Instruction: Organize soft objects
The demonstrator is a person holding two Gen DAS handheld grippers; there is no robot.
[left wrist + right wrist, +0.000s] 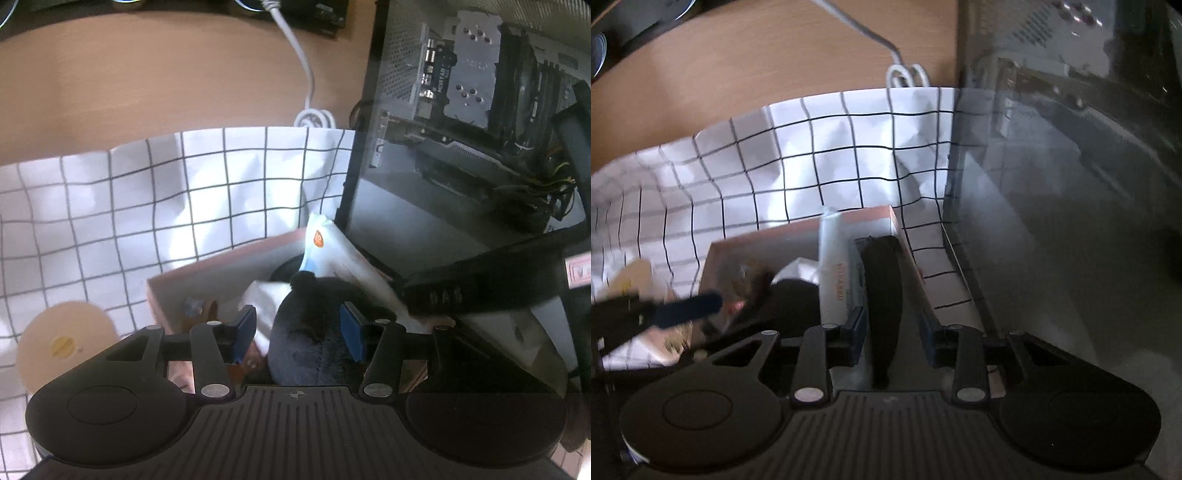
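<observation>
Claw notes, near to far. Left claw (pixel 300 334): blue pads apart, a dark plush toy (pixel 314 332) bulging up between them; right pad looks to rest against the fur, left pad shows a gap, so not clamped. Right claw (pixel 892 334): pads stand apart around a black curved band (pixel 884 295), thin and smooth, with a white tube-like pack (pixel 831 269) just beside the left pad; whether the pads actually press on the band I cannot tell.

Just ahead of both claws: pink cardboard box (pixel 207 269), open-topped, already crowded. Plush sits low in it, crumpled white tissue (pixel 264 295) to the left of it, a glossy white wipes-type packet (pixel 325 251) leaning upright beyond.

Beyond the box: white cloth with black grid lines (pixel 147 199), wrinkled, draped over a tan wooden desk (pixel 147 74). Round pale disc (pixel 66 343) off to the left claw's left. Far right: glass-sided computer case (pixel 480 110); white cable (pixel 299 55) coiled at the cloth's far edge.

Judgement on technique: settle the plush deep before letting go, since fur springs back. Guide the band down edge-on along the box's right wall, keeping clear of the leaning packet, which looks easy to topple.
</observation>
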